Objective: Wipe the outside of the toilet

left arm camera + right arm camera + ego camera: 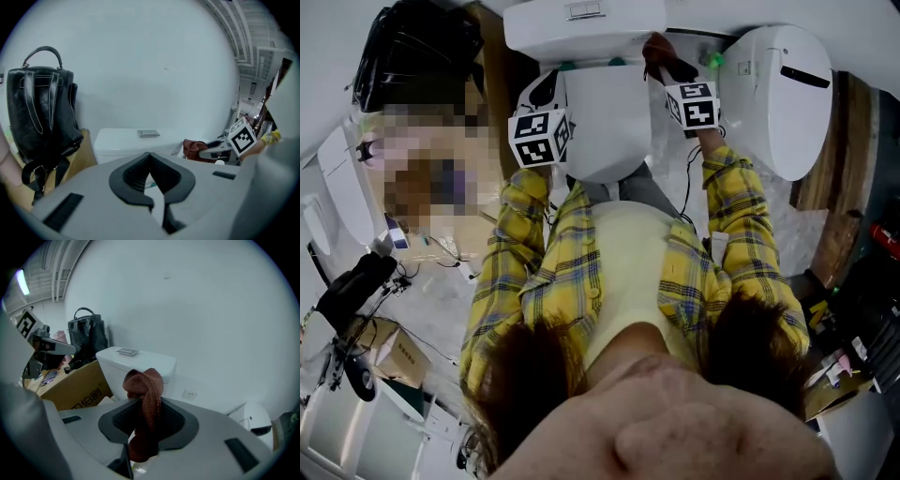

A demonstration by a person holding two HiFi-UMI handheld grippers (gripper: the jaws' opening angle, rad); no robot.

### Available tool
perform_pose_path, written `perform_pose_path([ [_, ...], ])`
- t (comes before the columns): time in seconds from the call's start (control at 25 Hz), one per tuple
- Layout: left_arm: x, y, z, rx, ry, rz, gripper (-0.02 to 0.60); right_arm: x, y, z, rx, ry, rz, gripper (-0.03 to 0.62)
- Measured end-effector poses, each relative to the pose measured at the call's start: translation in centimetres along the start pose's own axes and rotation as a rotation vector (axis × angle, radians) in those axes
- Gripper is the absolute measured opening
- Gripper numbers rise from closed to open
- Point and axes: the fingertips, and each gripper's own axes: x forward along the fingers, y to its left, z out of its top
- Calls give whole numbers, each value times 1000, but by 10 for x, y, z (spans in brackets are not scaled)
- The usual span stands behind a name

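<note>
The white toilet shows its tank [581,23] and closed lid [605,122] at the top of the head view. My right gripper [661,61] is shut on a reddish-brown cloth [654,45], which lies against the tank's right end. In the right gripper view the cloth [143,380] bunches up out of the jaws of that gripper [145,404], with the tank [136,359] behind it. My left gripper [548,86] hovers at the lid's left side. Its jaws [150,157] are shut with nothing in them and point at the tank [136,140].
A black backpack [40,108] rests on a cardboard box [75,387] left of the toilet. Right of the toilet stands another white toilet-like fixture [778,94]. Behind it all is a plain white wall [187,310]. Cables and gear lie on the floor at the left [356,291].
</note>
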Motion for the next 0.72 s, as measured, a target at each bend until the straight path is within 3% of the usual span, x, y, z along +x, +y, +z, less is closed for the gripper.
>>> perform_pose_path([
  [0.4,-24,33,-8,-36,-9,78,8,6,102,27,-124,-62,232,121],
  [0.72,-51,71,-23,-65,-3,162,8,39,174,49,-226,-56,347,121],
])
